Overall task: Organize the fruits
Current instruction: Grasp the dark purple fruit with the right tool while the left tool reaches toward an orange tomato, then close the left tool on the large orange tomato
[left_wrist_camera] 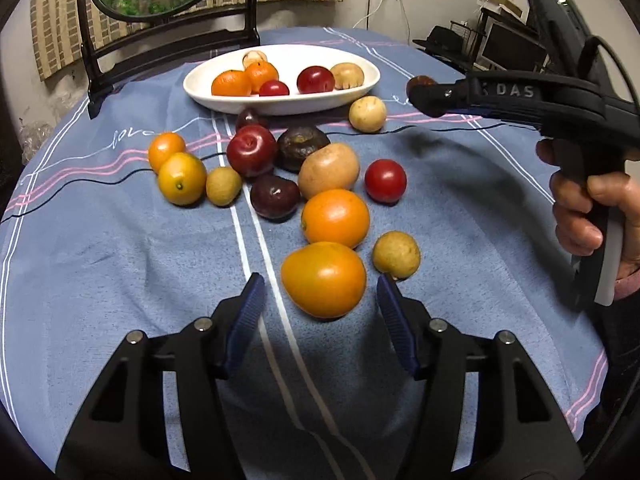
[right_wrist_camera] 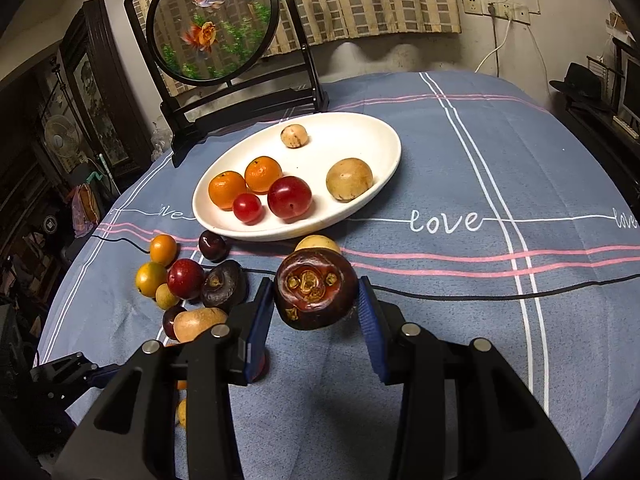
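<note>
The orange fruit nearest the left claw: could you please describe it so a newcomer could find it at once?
Start at the white oval dish on the blue tablecloth, then follow the loose fruit toward the camera. The orange fruit is the last one, between the left claw's open jaws, bigger than the tan fruit beside it.

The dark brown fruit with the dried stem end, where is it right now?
In the right wrist view the dark brown fruit is held off the blue cloth between the right gripper pads, just short of the white dish.

Both claw-mounted views down toward shared plate [left_wrist_camera: 372, 80]
</note>
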`<move>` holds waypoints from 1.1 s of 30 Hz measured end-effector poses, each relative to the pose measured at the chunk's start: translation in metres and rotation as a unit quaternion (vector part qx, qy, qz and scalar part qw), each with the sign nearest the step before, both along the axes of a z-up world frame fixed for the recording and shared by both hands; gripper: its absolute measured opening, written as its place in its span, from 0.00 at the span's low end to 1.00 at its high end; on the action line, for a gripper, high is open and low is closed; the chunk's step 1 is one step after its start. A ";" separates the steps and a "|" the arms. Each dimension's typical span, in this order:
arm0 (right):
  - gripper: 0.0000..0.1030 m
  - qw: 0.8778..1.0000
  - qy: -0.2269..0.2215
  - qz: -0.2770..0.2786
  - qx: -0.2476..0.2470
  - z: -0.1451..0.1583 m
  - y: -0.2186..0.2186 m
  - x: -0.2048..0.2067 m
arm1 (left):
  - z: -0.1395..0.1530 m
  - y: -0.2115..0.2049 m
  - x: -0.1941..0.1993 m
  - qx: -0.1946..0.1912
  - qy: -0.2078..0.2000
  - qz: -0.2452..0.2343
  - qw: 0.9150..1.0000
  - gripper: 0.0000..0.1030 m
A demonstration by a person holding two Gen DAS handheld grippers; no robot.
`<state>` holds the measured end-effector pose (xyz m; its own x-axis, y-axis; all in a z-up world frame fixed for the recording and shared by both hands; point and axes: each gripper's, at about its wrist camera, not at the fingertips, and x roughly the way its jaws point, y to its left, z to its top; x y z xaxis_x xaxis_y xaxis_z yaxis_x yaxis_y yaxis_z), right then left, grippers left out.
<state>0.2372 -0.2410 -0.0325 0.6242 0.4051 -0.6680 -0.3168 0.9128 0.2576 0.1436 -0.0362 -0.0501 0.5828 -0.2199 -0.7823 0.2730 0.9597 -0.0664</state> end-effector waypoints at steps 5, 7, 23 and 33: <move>0.41 1.000 -0.002 0.000 0.000 0.002 0.000 -0.001 | -0.001 0.001 0.003 -0.005 0.005 0.001 1.000 0.56; 0.41 1.000 -0.001 0.000 -0.001 0.001 0.000 -0.001 | -0.002 0.001 0.004 -0.008 0.006 0.000 1.000 0.52; 0.41 1.000 0.007 0.004 -0.008 -0.002 0.002 -0.001 | 0.007 0.004 -0.006 -0.023 -0.017 0.001 1.000 0.42; 0.41 1.000 -0.016 0.015 0.001 0.004 0.003 -0.006 | 0.052 0.027 -0.004 -0.031 -0.050 -0.014 0.998 0.42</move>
<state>0.2315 -0.2381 -0.0289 0.6323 0.4251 -0.6477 -0.3523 0.9023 0.2484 0.1397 -0.0094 0.0023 0.6504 -0.2844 -0.7043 0.3088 0.9462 -0.0968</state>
